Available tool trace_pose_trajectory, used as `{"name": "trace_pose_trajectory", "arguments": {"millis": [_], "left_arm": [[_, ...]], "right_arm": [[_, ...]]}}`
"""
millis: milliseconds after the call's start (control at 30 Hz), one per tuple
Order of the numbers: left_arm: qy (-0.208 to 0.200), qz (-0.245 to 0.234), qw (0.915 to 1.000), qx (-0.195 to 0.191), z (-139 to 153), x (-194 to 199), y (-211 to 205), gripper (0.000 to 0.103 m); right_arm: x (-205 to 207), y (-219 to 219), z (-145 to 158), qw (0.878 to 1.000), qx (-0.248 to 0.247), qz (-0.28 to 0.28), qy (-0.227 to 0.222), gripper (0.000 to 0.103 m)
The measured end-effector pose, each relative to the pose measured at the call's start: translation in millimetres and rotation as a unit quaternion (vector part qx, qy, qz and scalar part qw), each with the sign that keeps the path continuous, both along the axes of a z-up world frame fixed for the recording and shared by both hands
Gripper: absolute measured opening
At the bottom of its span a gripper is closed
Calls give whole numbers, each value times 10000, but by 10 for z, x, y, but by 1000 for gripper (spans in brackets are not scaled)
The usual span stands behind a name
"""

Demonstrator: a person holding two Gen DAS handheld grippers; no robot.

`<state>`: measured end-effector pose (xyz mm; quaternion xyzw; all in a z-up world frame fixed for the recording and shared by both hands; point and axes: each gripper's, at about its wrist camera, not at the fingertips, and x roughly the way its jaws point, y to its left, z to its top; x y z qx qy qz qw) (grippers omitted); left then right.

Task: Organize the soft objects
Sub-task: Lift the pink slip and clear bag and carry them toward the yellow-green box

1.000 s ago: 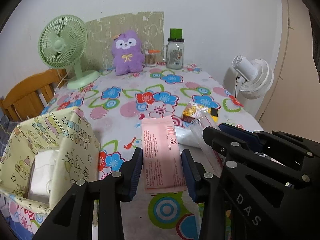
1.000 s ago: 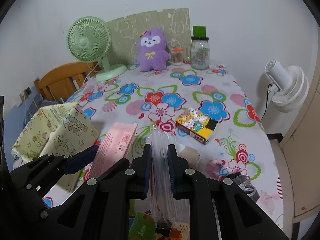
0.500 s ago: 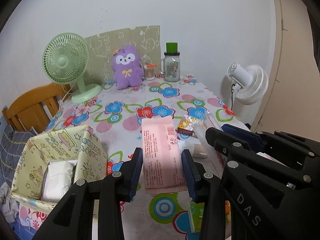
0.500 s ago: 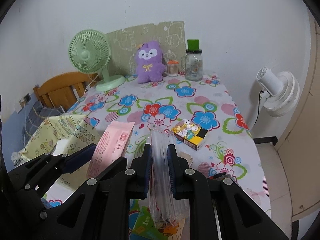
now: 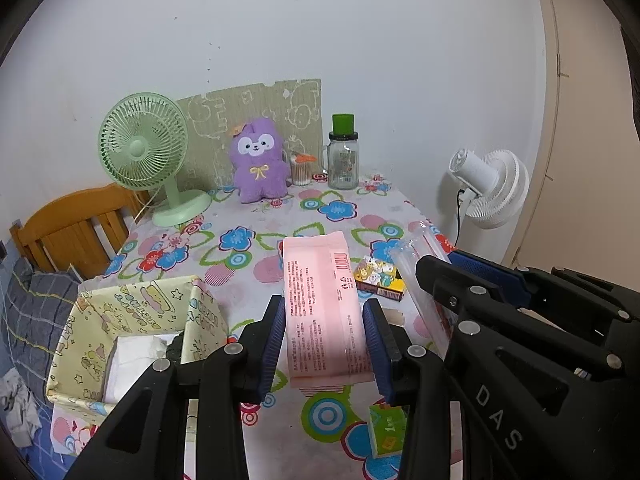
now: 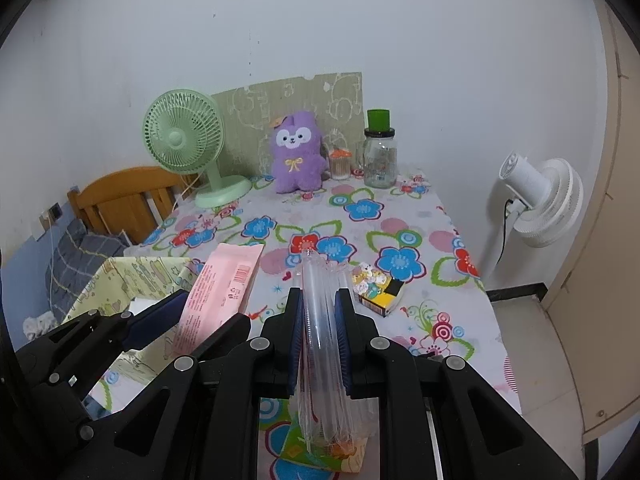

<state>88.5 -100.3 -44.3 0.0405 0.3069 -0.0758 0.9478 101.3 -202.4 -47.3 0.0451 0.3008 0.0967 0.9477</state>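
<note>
My left gripper (image 5: 325, 344) clamps the pink packet (image 5: 324, 308) above the tabletop (image 5: 248, 280); its view alone shows white tissues (image 5: 132, 356) in the yellow box (image 5: 200, 320). My right gripper (image 6: 320, 336) pinches the clear bag (image 6: 320, 320).

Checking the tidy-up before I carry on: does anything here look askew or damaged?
Nothing looks spilled or broken. The left gripper holds a pink flat packet, the right gripper a clear plastic bag. Only oddity: the yellow patterned paper box has crumpled, leaning walls.

both wrist cameras sit close behind their own fingers, raised above the near table (image 5: 256, 236) edge, facing the far wall; both show the purple plush (image 6: 297, 157).
</note>
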Motion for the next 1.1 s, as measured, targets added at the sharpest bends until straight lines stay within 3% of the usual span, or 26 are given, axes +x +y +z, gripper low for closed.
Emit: {"name": "trace_pose_trajectory", "arguments": {"millis": [433,1100], "left_arm": [[-172,57,9998,-26,151,-157,197,40],[-312,495,9983,-27,180,-114,877,40]], "right_arm": [[-161,179,158,9998,12,67,-160,19],[-46,932,264,9987,-98,458,-184,19]]}}
